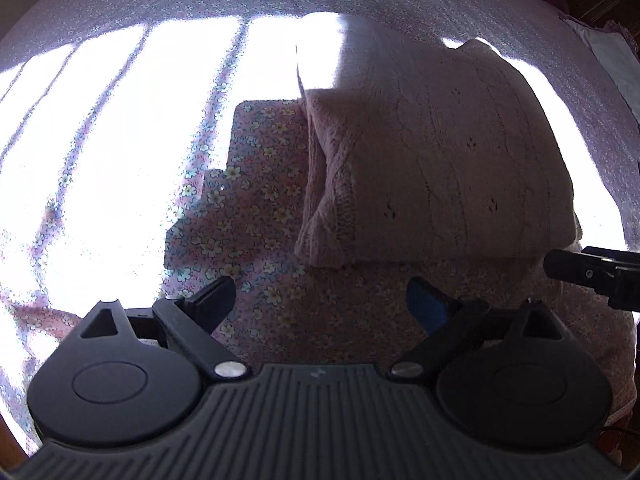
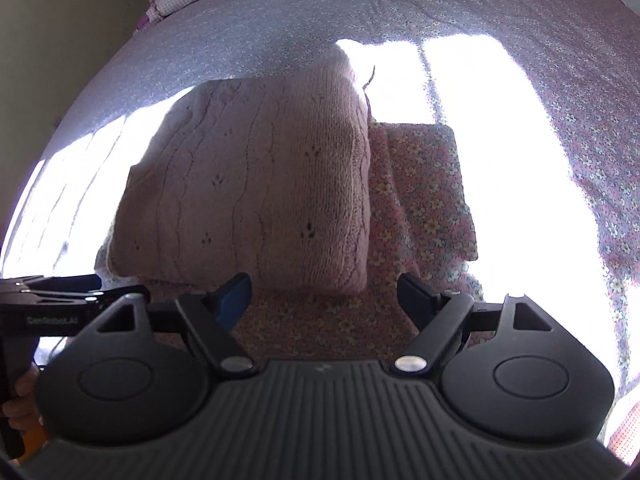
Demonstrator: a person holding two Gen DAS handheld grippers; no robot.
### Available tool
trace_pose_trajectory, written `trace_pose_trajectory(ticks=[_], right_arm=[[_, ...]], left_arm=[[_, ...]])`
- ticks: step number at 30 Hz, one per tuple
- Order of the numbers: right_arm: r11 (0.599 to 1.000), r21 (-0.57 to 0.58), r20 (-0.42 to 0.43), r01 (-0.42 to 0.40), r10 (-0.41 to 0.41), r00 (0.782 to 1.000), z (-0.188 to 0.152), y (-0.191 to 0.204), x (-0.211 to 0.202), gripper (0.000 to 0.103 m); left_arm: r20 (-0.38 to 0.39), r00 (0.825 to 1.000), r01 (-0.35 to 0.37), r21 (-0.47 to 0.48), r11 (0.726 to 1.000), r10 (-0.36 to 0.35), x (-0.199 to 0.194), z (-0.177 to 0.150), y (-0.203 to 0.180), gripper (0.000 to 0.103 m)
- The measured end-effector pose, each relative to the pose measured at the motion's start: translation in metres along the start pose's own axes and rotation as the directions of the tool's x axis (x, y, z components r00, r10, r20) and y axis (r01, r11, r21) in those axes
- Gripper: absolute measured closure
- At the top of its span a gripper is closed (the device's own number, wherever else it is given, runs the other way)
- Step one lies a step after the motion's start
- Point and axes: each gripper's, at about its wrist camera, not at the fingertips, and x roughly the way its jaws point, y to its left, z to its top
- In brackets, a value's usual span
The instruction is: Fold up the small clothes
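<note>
Jaws wide, empty, L+R, near folded knit.

- The left wrist view looks steeply down from close above the bed, past its own spread jaws, onto the floral sheet with the folded pink knitted sweater ahead and to its right.
- The right wrist view faces the same way, equally near, with the sweater ahead and left.
- Both share the sweater, the sunlit sheet, and each other's gripper at the edge.
</note>
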Motion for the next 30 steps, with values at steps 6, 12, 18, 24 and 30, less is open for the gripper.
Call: trace_pose_trajectory(ticks=[6,12,18,24,30], right_arm=[[1.000,0.003,-0.081,0.002,-0.001,0.997,-0.014,0.005,0.022,0.022],[0.998,0.010,-0.131,0.061,-0.059,0.990,-0.018,0.010,0.047,0.020],[0.999,-0.002,-0.128,0.050,-0.050,0.990,-0.017,0.013,0.054,0.011],[0.999,-0.006,-0.128,0.054,-0.054,0.990,-0.018,0.019,0.059,0.009],[0.997,-0.009,-0.125,0.073,-0.073,0.989,-0.020,0.023,0.061,0.008]], left_arm=[[-0.032,0.999,-0.045,-0.034,0.998,0.044,0.020,0.009,-0.010,0.007],[-0.051,0.995,-0.091,-0.017,0.996,0.090,0.033,0.015,-0.024,0.004],[-0.054,0.992,-0.113,0.004,0.994,0.113,0.042,0.016,-0.034,0.000],[-0.051,0.991,-0.120,0.004,0.993,0.120,0.039,0.013,-0.035,0.000],[-0.046,0.992,-0.122,0.008,0.993,0.122,0.043,0.012,-0.033,0.000]])
